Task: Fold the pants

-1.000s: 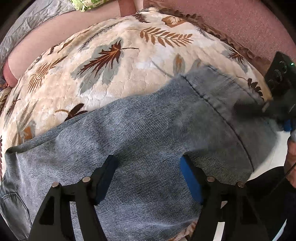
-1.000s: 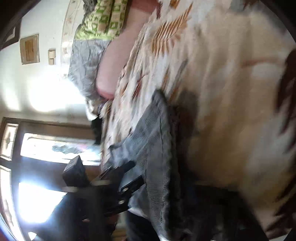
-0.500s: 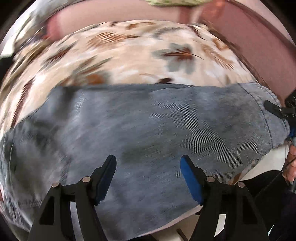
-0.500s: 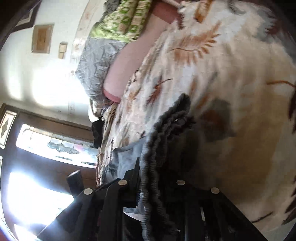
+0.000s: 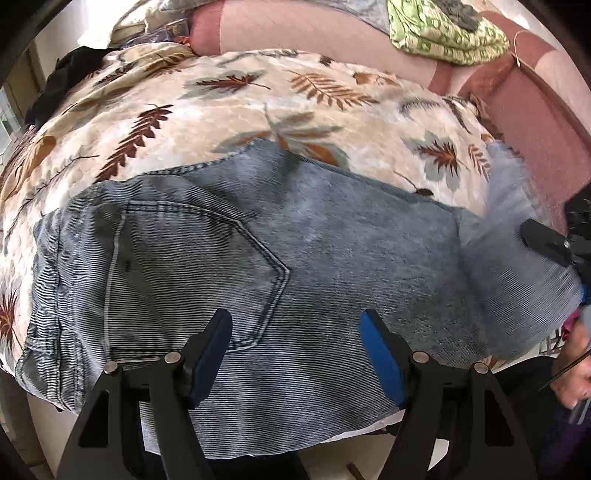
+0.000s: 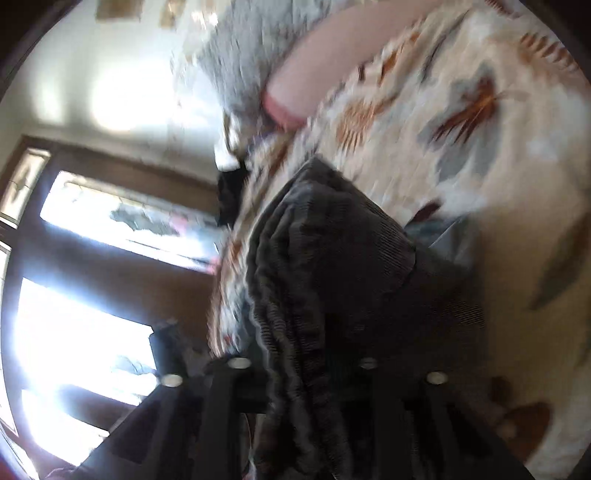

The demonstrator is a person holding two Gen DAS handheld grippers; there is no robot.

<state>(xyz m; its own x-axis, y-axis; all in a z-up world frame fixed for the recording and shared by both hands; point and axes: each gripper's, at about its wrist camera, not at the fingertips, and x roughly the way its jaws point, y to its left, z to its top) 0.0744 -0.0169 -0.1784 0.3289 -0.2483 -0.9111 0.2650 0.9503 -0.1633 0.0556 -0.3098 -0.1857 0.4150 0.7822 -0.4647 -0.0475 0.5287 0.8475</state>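
Blue-grey denim pants (image 5: 295,258) lie across a leaf-patterned blanket (image 5: 258,110), back pocket (image 5: 192,266) up and waistband at the left. My left gripper (image 5: 295,325) hovers over the seat area, open, with nothing between its blue pads. At the right edge, my right gripper (image 5: 546,243) is at the leg end, which is lifted off the blanket and blurred. In the right wrist view the jaws of the right gripper (image 6: 303,369) are opening. Bunched folds of the pants (image 6: 351,266) hang loosely between them and hide the pads.
A pink sofa back (image 5: 295,33) runs behind the blanket, with a green patterned cloth (image 5: 443,33) on it. A black garment (image 5: 74,66) lies at the far left. A person's hand (image 5: 572,369) is at the lower right. Bright windows (image 6: 74,332) fill the room's far side.
The left gripper has swept along the pants from the leg to the seat and pocket, staying open. The right gripper has risen with the leg end, and its fingers have spread from a tight pinch.
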